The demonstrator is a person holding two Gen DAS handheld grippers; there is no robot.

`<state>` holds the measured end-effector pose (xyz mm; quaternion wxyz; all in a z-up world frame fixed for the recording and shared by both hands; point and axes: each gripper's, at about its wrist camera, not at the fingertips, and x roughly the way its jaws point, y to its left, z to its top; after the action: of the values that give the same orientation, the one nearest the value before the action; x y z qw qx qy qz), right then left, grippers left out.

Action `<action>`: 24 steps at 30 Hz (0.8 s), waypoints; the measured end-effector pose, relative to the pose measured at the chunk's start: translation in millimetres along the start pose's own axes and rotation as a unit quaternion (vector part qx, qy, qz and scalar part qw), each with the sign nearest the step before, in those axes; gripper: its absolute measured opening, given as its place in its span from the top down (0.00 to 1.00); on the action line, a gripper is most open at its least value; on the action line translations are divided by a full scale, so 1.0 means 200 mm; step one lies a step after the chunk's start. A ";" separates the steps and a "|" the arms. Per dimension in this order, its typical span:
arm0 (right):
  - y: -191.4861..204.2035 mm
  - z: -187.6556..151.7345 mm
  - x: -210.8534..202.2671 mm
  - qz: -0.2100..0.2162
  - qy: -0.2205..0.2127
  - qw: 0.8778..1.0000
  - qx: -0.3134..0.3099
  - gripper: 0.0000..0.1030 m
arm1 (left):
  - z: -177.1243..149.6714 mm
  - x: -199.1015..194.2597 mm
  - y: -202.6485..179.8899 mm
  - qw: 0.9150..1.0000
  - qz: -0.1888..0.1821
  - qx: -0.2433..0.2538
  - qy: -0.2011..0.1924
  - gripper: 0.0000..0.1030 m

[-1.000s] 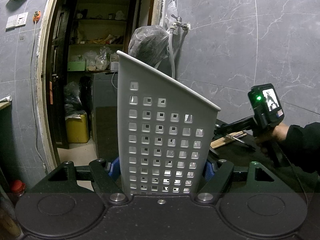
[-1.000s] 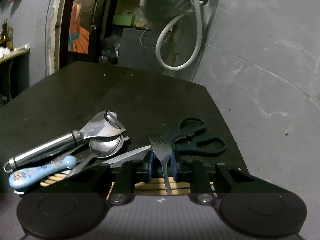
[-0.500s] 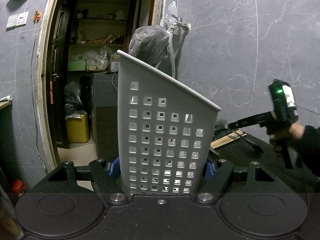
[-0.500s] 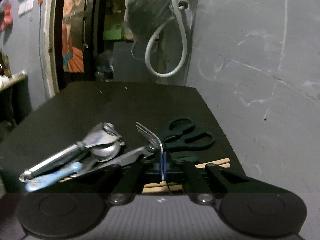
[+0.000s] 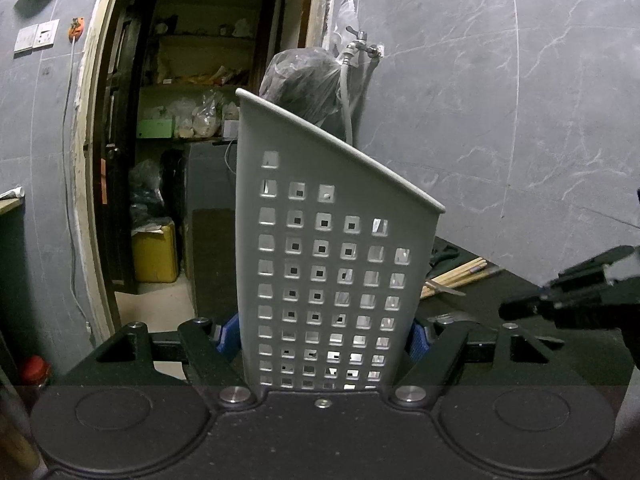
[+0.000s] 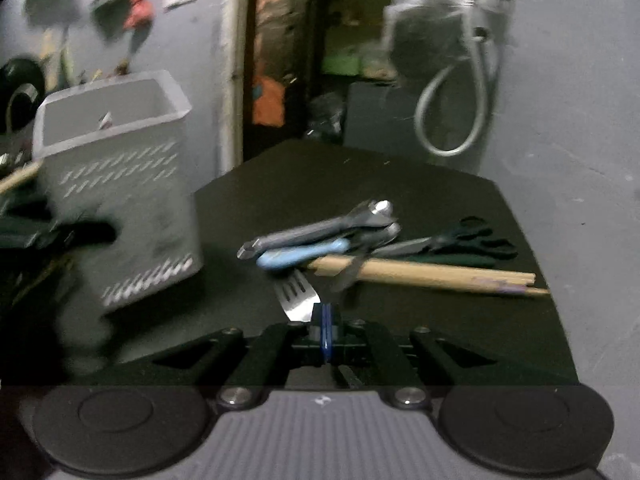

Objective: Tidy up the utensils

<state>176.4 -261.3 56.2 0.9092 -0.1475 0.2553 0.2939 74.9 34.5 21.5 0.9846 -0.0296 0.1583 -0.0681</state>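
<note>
The black tabletop (image 6: 400, 184) carries a loose pile of utensils. The grey perforated plastic utensil basket (image 5: 332, 272) stands at its left edge, clamped between the blue pads of the left tool (image 5: 324, 334). The right tool (image 6: 326, 320) is closed on a steel fork (image 6: 298, 298), lifted just clear of the pile, with long wooden sticks (image 6: 424, 274) and black-handled scissors (image 6: 460, 240) behind it.

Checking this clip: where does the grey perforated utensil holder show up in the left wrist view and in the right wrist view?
Left wrist: the grey perforated utensil holder fills the centre, clamped between the left tongs.
Right wrist: it stands at the left, blurred, on the black table; at bottom centre the right tongs pinch a fork.
Shared landmark: the bundle of wooden chopsticks, seen just right of the holder in the left wrist view.
</note>
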 end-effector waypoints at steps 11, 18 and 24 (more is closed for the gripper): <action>-0.03 0.00 0.06 0.057 0.005 0.998 0.023 0.49 | 0.00 0.00 0.01 1.000 -0.001 -0.001 0.000 0.25; 0.07 0.03 0.12 0.059 0.025 0.997 -0.043 0.40 | 0.00 0.00 0.01 1.000 -0.001 -0.001 0.000 0.25; 0.10 0.00 0.18 0.044 0.021 0.998 -0.037 0.45 | 0.00 0.00 0.01 1.000 -0.001 -0.001 0.000 0.25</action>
<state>189.2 -229.1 34.0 0.8837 -0.1759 0.2699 0.3396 75.4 35.7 21.9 0.9844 -0.0312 0.1586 -0.0692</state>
